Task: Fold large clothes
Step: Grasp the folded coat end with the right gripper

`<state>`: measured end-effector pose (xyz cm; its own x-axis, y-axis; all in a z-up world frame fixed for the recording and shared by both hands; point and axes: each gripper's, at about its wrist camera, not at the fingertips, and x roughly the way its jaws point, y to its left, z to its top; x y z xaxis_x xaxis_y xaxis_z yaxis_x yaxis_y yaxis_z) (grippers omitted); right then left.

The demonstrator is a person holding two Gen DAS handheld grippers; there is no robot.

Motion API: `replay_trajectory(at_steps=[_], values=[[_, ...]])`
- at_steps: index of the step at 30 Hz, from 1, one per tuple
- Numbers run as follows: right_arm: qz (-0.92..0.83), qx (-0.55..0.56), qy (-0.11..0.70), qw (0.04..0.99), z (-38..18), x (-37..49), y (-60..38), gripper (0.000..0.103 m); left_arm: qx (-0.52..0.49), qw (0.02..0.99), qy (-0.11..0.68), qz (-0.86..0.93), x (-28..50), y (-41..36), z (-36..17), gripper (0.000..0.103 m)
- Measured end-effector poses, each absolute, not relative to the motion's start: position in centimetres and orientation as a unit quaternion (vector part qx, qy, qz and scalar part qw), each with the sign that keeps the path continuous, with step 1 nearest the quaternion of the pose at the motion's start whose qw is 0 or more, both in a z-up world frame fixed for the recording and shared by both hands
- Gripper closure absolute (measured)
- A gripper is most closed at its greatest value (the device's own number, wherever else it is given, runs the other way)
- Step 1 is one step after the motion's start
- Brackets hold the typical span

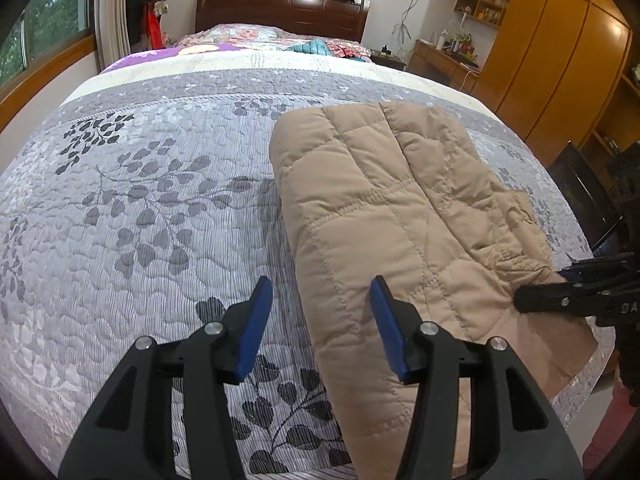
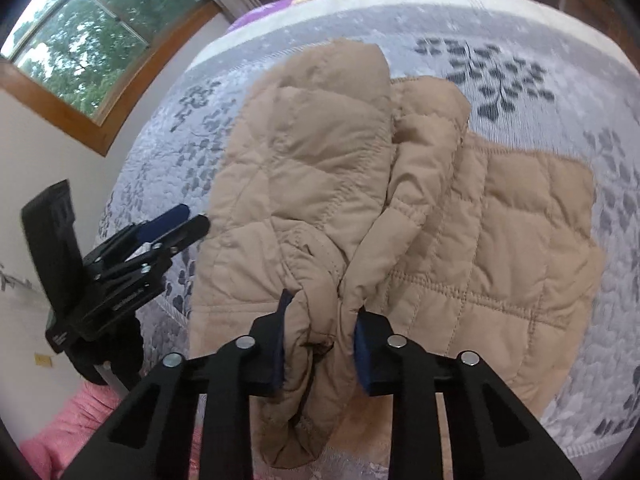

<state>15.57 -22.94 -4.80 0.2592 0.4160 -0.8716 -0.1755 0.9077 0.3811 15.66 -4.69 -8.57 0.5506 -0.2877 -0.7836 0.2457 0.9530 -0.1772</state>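
Note:
A tan quilted jacket (image 1: 384, 208) lies partly folded on the grey leaf-patterned bedspread (image 1: 140, 208). My left gripper (image 1: 320, 320) is open and empty, hovering over the jacket's left edge near the foot of the bed. My right gripper (image 2: 320, 344) is shut on a bunched sleeve cuff of the jacket (image 2: 316, 336), held just above the bed; it also shows in the left wrist view (image 1: 560, 292) at the jacket's right side. In the right wrist view the jacket (image 2: 500, 240) spreads ahead, and the left gripper (image 2: 176, 224) sits at its left edge.
A dark wooden headboard (image 1: 280, 8) and colourful bedding (image 1: 280, 42) are at the far end. Wooden wardrobes (image 1: 560, 40) stand on the right, a window (image 2: 88, 36) on the left. A dark chair (image 1: 580, 200) stands by the bed's right side.

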Motion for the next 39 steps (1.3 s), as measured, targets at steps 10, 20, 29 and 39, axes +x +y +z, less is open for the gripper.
replay_trajectory(at_steps=[10,20,29,39], values=[[0.187,0.071,0.504,0.840,1.4,11.3,-25.0,0.079,-0.028,0.883,0.427,-0.191,13.5,-5.8,-6.2,0.050],[0.141,0.094,0.485,0.858,2.0,8.8,-30.6,0.079,-0.013,0.871,0.424,-0.250,12.6,-9.8,-6.0,0.050],[0.109,0.146,0.514,0.838,-3.4,8.0,-35.3,0.079,0.015,0.854,0.444,-0.272,12.7,-13.0,-8.1,0.050],[0.103,0.191,0.537,0.815,-9.4,6.8,-37.3,0.076,0.042,0.847,0.450,-0.280,12.7,-14.5,-10.5,0.044]])
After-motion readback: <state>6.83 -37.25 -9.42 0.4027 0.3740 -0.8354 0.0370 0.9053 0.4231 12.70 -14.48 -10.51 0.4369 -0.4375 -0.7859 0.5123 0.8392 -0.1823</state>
